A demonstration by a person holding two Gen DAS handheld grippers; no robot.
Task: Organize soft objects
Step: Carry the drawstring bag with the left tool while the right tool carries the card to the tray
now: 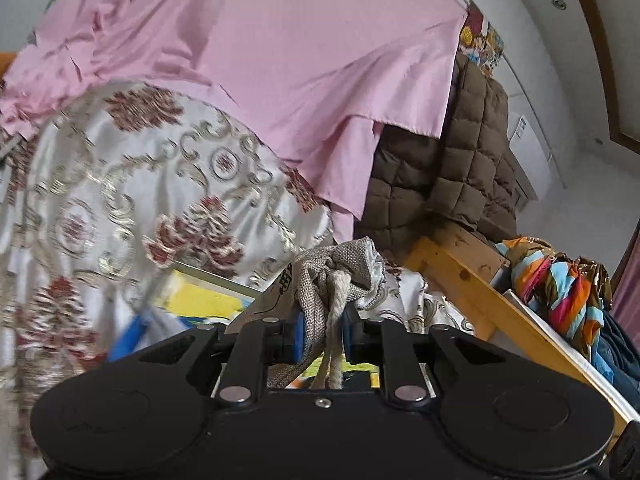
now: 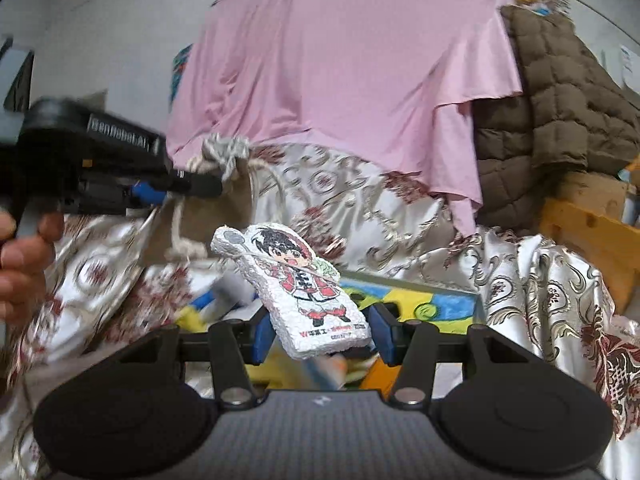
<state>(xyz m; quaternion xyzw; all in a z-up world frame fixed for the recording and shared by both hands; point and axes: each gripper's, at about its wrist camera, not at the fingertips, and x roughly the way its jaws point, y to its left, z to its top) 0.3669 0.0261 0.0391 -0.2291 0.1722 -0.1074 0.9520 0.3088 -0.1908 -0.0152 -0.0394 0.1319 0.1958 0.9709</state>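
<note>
1. The left gripper (image 1: 322, 334) was clamped on the gathered mouth and cord of a small burlap pouch (image 1: 340, 268), which hung in the air in front of the flowered satin cover (image 1: 132, 184). It gripped only a bunch of cloth and rope, so I judged a tug could pull the pouch free or leave the mouth pinched too tight to take anything.
2. The right gripper (image 2: 320, 338) had its fingers closed on the lower end of a flat white cushion (image 2: 296, 288) printed with a cartoon figure, held up over the same satin cover. Most of the cushion stuck out past the pads and leaned left, so I thought it could swivel or slip out.
3. If it dropped, it would likely have landed in the colourful clutter (image 2: 424, 304) below the satin cover and been awkward to pick up.
4. The pouch sat up and left of the cushion in the right view; a misjudged approach could have knocked the two tools together.
5. The pink sheet (image 1: 280, 60) draped above the satin cover could have snagged a lifted tool.
</note>
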